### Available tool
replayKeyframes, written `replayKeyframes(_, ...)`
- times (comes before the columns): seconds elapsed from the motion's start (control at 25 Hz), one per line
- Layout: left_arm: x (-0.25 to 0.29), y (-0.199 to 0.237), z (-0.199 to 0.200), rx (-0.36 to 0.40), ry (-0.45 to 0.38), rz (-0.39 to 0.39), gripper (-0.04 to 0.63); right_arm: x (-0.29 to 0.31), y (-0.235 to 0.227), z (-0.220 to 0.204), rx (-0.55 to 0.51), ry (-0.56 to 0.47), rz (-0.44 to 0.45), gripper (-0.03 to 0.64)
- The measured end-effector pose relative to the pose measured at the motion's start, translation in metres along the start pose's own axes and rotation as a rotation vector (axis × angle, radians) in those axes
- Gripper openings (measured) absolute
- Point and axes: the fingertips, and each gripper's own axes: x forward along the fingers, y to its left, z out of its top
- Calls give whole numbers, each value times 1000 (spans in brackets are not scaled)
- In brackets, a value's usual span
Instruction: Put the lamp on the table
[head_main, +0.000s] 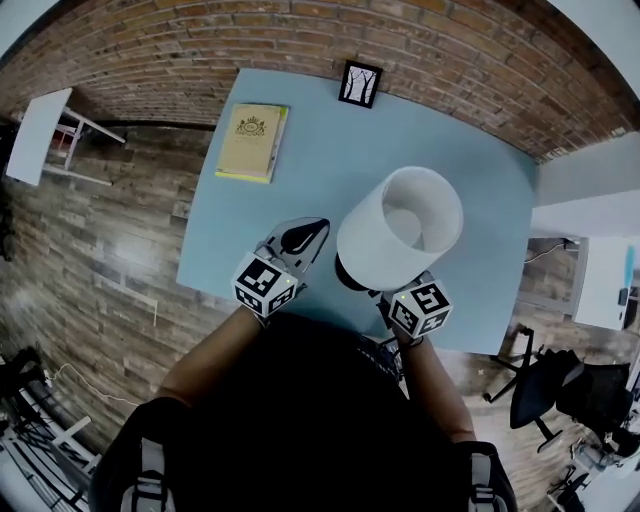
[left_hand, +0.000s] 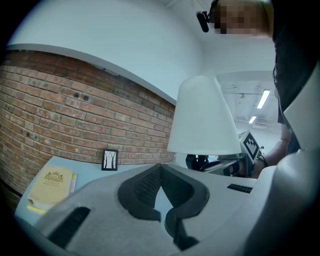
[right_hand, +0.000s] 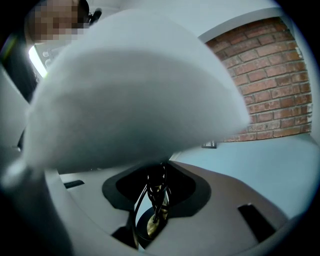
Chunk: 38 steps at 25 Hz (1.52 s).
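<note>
Your right gripper (right_hand: 160, 180) clasps the lamp (head_main: 400, 228) low on its dark, twisted wire stem (right_hand: 157, 192). The jaws stand wide, one on either side of the stem. The white shade (right_hand: 135, 95) spreads directly above the jaws and fills most of that gripper's view. Below the jaws and between them sits the round, dark base (right_hand: 149, 226) with a brassy centre. The base is over the near part of the pale blue table (head_main: 320, 130); no view shows whether it is touching the top.

Your left gripper (head_main: 318, 228) holds nothing, and its jaw tips meet, with only bare tabletop showing through the gap behind them. It hovers just beside the lamp, which stands ahead of it and to its right, with the shade upright above the level of its jaws. From the head view the shade leans toward you, its open top facing the camera.

Ahead of the left gripper and to its left, a yellow book (head_main: 252, 142) lies flat near the table's far corner. Straight ahead of both grippers, a small black picture frame (head_main: 360, 84) stands at the far edge, against the brick wall (left_hand: 75, 120).
</note>
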Motion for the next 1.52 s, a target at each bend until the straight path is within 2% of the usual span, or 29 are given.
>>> replayKeyframes(0.36,15,32,-35,-44,72,-2,9,39,-27,-17,5,74,-7,118)
replayKeyframes(0.84,31,78,-59,-69,126,-1,9,98,-61,-42,13,128,10,120)
replayKeyframes(1.52,28,80,-86,-88,193,-41,9,124,-77,-76,14,159,-5,127)
